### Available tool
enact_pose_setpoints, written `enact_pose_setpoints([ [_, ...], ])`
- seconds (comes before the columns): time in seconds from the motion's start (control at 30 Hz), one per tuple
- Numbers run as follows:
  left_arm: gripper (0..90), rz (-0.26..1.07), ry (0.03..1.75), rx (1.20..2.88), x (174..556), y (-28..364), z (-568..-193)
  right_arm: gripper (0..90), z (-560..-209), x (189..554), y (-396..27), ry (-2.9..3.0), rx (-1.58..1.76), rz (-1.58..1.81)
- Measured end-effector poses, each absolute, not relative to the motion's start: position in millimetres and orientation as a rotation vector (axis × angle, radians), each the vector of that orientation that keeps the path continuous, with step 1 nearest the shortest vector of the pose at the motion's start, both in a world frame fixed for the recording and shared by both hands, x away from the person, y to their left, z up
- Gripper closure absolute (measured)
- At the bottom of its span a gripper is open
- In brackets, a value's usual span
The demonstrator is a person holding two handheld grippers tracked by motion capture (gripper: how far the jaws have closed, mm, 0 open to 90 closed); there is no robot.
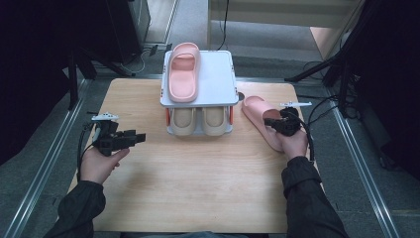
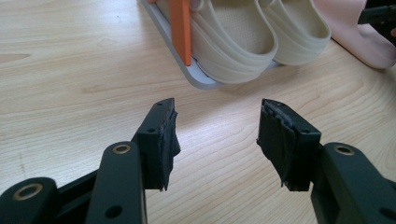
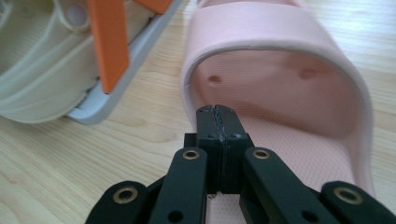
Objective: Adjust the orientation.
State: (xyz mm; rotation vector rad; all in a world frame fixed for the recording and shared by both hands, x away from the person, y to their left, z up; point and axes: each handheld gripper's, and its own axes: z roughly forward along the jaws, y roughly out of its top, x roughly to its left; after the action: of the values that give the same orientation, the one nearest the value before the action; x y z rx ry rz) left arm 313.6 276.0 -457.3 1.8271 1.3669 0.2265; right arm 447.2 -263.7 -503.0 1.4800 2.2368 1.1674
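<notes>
A pink slipper [image 1: 183,72] lies on the top shelf of a small grey rack [image 1: 220,79]. Its mate [image 1: 255,115] [image 3: 280,56] lies on the table just right of the rack. My right gripper [image 1: 270,121] [image 3: 217,114] is shut, its tips over the footbed at the mouth of the strap, with nothing between the jaws. To the left of the rack my left gripper [image 1: 141,137] [image 2: 217,135] stands open above bare wood, pointing toward the rack with nothing in it.
Two beige slippers [image 1: 183,121] [image 1: 214,120] sit side by side on the rack's lower shelf, between orange posts [image 3: 109,42]. The wooden table [image 1: 198,183] has metal rails along both sides. Dark stands and cables surround it at the back.
</notes>
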Motion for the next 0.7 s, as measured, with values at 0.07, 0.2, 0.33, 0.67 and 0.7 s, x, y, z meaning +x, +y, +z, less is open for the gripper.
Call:
enact_pose_setpoints([
  [0.07,46.9,0.221,1.365,1.827,315,275,-458,90.0,-503,447,-258,2.243,1.496,1.184],
  [0.2,46.8,0.215,1.361,1.827,317,273,-459,90.0,-503,446,-244,2.264,1.475,1.190],
  [0.33,46.7,0.217,1.351,1.842,319,271,-459,90.0,-502,446,-234,2.269,1.455,1.182],
  [0.67,46.4,0.206,1.339,1.842,324,270,-460,83.7,-481,433,-258,2.127,1.454,1.260],
  [0.7,46.4,0.204,1.336,1.845,325,270,-460,82.2,-479,431,-262,2.108,1.451,1.268],
])
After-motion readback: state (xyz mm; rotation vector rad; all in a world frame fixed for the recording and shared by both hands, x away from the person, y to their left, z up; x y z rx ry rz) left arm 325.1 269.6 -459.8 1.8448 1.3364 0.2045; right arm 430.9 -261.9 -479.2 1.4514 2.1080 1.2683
